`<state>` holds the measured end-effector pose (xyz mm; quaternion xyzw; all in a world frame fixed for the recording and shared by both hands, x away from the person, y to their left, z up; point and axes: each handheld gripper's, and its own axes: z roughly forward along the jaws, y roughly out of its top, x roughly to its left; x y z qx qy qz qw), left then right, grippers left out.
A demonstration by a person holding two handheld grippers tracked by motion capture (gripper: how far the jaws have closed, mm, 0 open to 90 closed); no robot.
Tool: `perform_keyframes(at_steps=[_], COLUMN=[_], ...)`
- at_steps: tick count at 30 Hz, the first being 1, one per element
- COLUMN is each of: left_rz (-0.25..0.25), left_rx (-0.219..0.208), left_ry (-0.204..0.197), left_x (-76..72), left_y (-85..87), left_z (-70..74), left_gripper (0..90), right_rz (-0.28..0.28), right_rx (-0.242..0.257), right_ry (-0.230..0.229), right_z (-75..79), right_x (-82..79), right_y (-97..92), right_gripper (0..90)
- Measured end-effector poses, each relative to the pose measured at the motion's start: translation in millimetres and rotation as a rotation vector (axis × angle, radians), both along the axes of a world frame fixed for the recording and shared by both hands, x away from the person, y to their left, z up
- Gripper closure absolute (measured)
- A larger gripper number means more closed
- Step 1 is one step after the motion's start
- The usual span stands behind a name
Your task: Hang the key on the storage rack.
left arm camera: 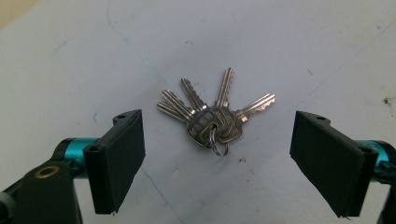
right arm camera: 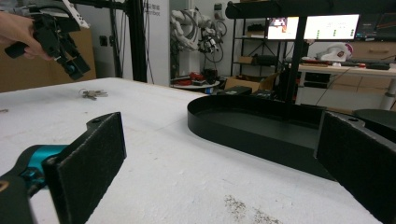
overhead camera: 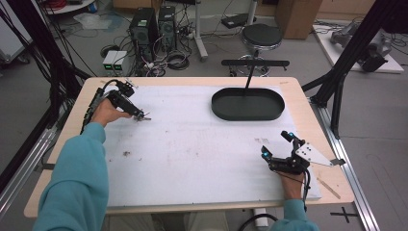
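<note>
A bunch of several silver keys (left arm camera: 212, 114) on a ring lies fanned out on the white mat; in the high view the keys (overhead camera: 144, 117) sit at the far left. My left gripper (overhead camera: 140, 115) hangs just above them, open, its jaws wide apart on either side of the bunch (left arm camera: 217, 158). My right gripper (overhead camera: 275, 146) rests low at the near right, open and holding nothing, its jaws framing the black oval tray (right arm camera: 261, 126). In the right gripper view the keys (right arm camera: 93, 94) lie far off under the left gripper (right arm camera: 70, 65).
The black oval tray (overhead camera: 248, 114) with an upright handle stands at the far right of the mat (overhead camera: 192, 154). A wooden stick (overhead camera: 328, 187) lies by the table's near right corner. Small dark specks dot the mat.
</note>
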<state>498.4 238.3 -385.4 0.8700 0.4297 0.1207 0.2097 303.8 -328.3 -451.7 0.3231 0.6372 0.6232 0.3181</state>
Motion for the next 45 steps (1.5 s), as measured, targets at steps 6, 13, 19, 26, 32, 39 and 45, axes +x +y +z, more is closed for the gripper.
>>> perform_keyframes(at_steps=[6,13,19,26,32,39,45], left_rz=[0.015,0.031,0.043,0.082,0.105,0.117,0.125], left_rx=[0.023,0.048,0.064,0.062,0.056,0.05,0.052], left_ry=[0.027,0.063,0.082,0.115,0.135,0.141,0.144], left_x=[1.2,1.9,2.1,3.1,4.2,5.4,5.8], left_y=[-1.9,-5.1,-8.9,-9.1,-9.5,-10.6,-9.9], left_z=[-3.7,-8.2,-10.2,-11.4,-12.3,-13.9,-13.0], left_gripper=[26.4,32.9,41.8,51.6,57.1,61.3,67.0], right_rz=[0.0,0.0,0.0,0.001,0.001,0.001,0.002], right_rx=[-0.001,0.0,-0.001,-0.001,-0.002,0.0,0.0], right_ry=[-0.001,-0.002,-0.002,-0.004,-0.004,-0.001,-0.002], right_z=[0.0,0.0,0.0,0.0,0.0,0.0,0.0], right_x=[0.2,0.2,0.3,0.5,0.6,0.4,0.5], right_y=[-0.3,-0.2,-0.2,-0.6,-0.6,-0.4,-0.6], right_gripper=[1.3,1.3,1.3,1.3,1.3,1.3,1.3])
